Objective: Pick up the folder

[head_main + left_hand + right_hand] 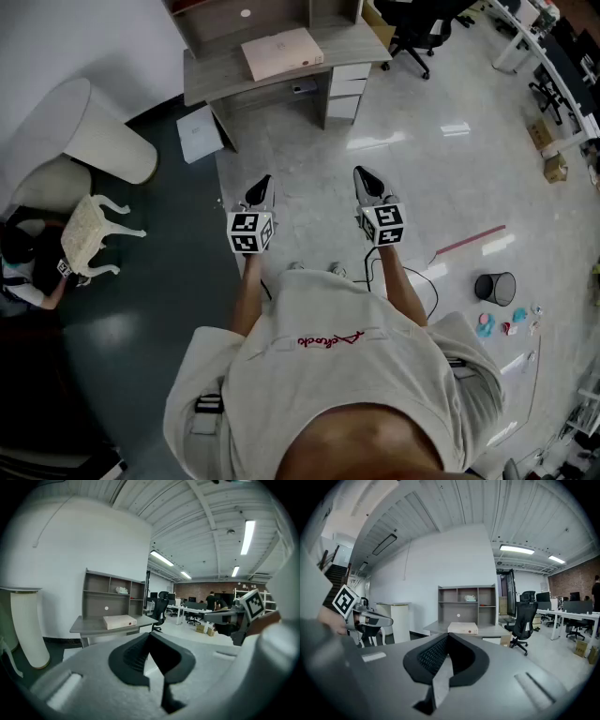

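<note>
The folder (pixel 281 52) is a flat beige case lying on a grey desk (pixel 211 80) with a shelf unit, well ahead of me across the floor. It shows small in the left gripper view (pixel 119 621) and in the right gripper view (pixel 462 628). My left gripper (pixel 262 182) and right gripper (pixel 362 173) are held side by side at waist height, pointing towards the desk and far short of it. Both are shut with nothing between the jaws, as seen up close on the left gripper (pixel 150 634) and the right gripper (pixel 449 635).
A black office chair (pixel 422 28) stands right of the desk and a white box (pixel 199 133) lies on the floor at its left. A white rounded seat (pixel 98 136), a small white stool (pixel 89 234) and a crouching person (pixel 23 267) are at the left. A black bin (pixel 495 287) stands at the right.
</note>
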`<action>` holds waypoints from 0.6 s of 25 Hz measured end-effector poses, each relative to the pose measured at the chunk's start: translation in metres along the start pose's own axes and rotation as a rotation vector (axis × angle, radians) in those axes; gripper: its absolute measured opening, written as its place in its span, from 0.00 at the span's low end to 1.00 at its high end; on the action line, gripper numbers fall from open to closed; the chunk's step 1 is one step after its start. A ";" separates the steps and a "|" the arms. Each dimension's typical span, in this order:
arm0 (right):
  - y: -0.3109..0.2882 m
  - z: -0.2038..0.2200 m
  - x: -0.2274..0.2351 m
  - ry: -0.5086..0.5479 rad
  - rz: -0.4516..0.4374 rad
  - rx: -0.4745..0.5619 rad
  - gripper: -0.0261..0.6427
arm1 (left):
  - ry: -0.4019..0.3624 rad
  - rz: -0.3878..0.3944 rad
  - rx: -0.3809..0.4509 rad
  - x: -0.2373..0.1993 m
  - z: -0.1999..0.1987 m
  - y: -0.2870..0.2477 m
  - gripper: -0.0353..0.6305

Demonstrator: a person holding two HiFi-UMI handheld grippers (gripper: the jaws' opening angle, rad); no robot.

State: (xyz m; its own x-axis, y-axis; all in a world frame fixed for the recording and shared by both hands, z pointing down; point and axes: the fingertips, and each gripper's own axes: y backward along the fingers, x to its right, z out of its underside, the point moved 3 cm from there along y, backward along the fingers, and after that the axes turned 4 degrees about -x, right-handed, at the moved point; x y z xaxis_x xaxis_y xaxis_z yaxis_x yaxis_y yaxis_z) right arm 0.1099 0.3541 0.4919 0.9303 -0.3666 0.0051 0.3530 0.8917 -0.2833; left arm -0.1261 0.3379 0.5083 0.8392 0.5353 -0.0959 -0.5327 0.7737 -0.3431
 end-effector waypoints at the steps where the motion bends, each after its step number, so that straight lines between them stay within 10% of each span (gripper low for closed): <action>1: 0.000 0.001 0.001 -0.001 -0.002 -0.002 0.04 | 0.001 -0.002 0.002 0.000 0.000 0.000 0.05; 15: 0.007 0.007 0.026 -0.015 -0.058 -0.012 0.04 | 0.005 -0.024 -0.004 0.029 -0.003 -0.012 0.05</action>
State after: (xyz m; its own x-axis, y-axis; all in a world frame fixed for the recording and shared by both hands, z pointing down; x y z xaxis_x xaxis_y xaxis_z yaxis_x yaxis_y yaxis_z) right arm 0.1378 0.3528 0.4970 0.9098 -0.4135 0.0363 0.4052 0.8659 -0.2934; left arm -0.0954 0.3434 0.5071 0.8522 0.5150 -0.0927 -0.5122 0.7847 -0.3491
